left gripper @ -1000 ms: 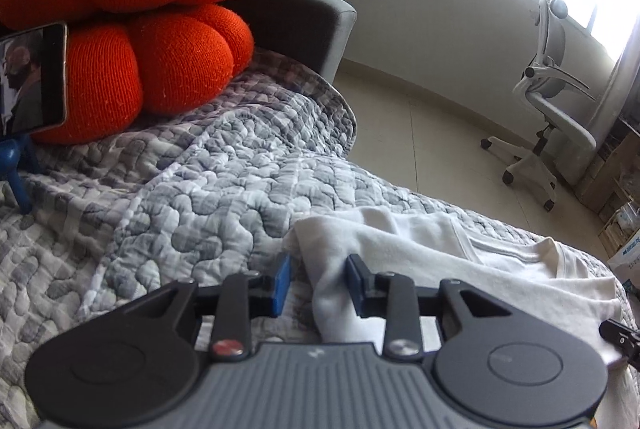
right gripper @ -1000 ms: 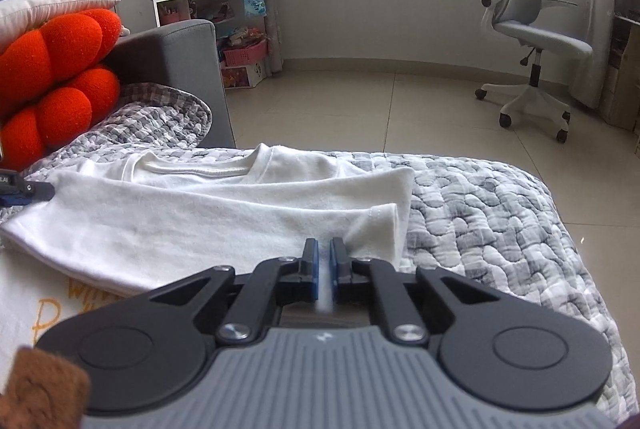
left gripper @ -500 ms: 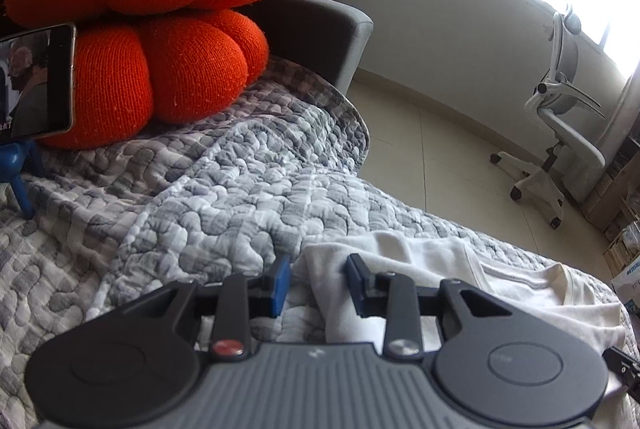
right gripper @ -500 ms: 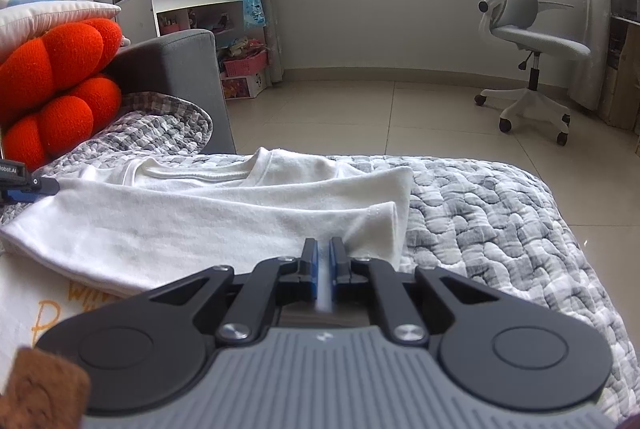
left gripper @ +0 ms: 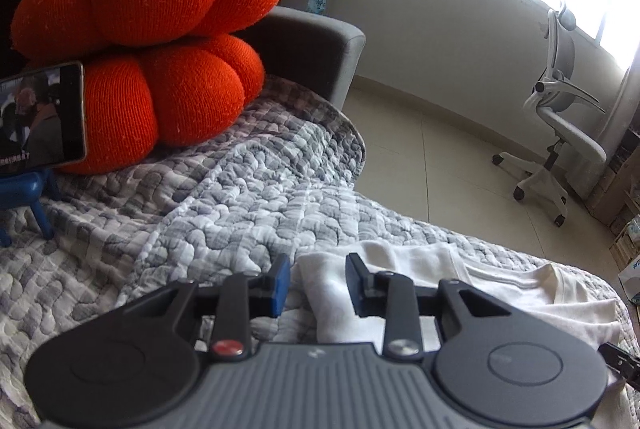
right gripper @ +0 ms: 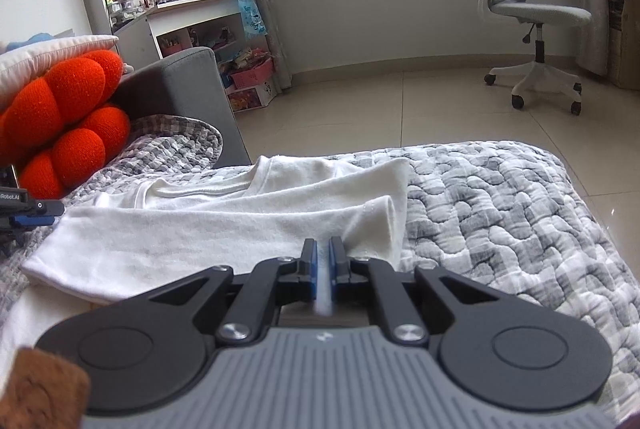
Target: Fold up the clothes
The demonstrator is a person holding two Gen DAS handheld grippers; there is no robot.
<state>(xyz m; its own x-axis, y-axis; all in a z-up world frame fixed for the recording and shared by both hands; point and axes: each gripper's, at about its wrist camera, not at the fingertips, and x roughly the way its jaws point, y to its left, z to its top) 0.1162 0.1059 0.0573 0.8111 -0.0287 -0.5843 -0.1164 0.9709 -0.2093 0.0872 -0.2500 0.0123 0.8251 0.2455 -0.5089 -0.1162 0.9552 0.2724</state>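
1. White shirt spread flat on the gray quilt, collar toward the far edge, one layer folded over across the middle, a sleeve end doubled up at the right side.
2. Same shirt in the left view, low and to the right, its near corner bunched into a thick fold.
3. Right gripper down at the near edge of the shirt, jaws nearly together, a thin strip of white cloth pinched between the blue pads.
4. Left gripper at the opposite corner, jaws standing partly apart with the bunched fold between them; right pad touching the cloth, left pad seemingly just short of it, so no firm squeeze visible.
5. Tip of the left gripper also visible at the left edge of the right view, just beside the shirt's corner.
6. Orange knotted cushion farther back on the quilt, leaning against the gray sofa arm, a pale pillow on top of it.
7. Phone with a lit screen propped on a small blue stand just in front of the cushion.
8. Beyond the quilt, tiled floor, a gray office chair near the window, and shelves with a cluttered desk on the left.
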